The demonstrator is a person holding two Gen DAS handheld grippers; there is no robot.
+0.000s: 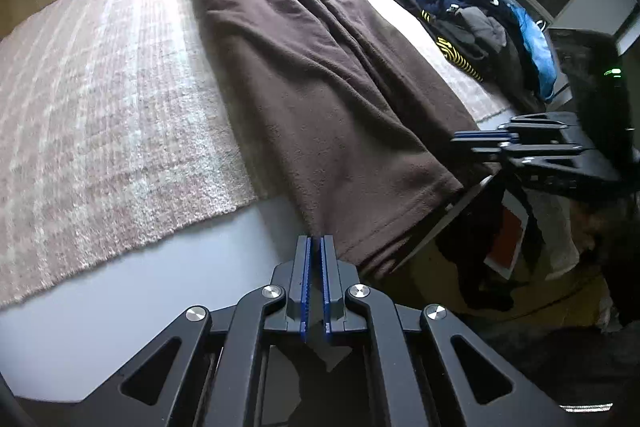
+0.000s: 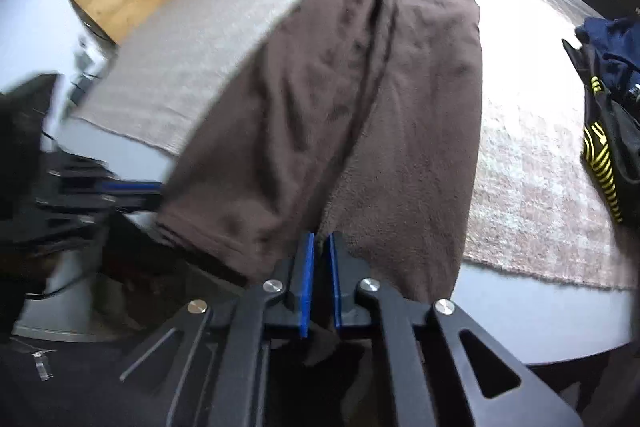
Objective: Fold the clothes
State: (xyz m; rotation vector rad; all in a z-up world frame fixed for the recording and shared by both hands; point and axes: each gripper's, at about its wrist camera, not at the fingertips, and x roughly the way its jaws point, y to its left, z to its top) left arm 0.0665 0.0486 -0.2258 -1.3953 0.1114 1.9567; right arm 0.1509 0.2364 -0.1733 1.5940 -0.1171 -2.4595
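Brown garment (image 1: 304,75) lies lengthwise on the rug (image 1: 100,99), its near hem hanging over the table edge (image 1: 200,267) right at both jaws. Left gripper (image 1: 315,247): jaws together, clamped on the hem's left corner. Right gripper (image 2: 321,247): jaws together on the hem's other corner, cloth bunched between the blue pads. Likely step: lift hem, carry it toward the far end. Do it well: raise both corners evenly, keep the hem taut between the jaws, avoid dragging the rug. Clothes pile (image 1: 480,23) sits off right, clear.
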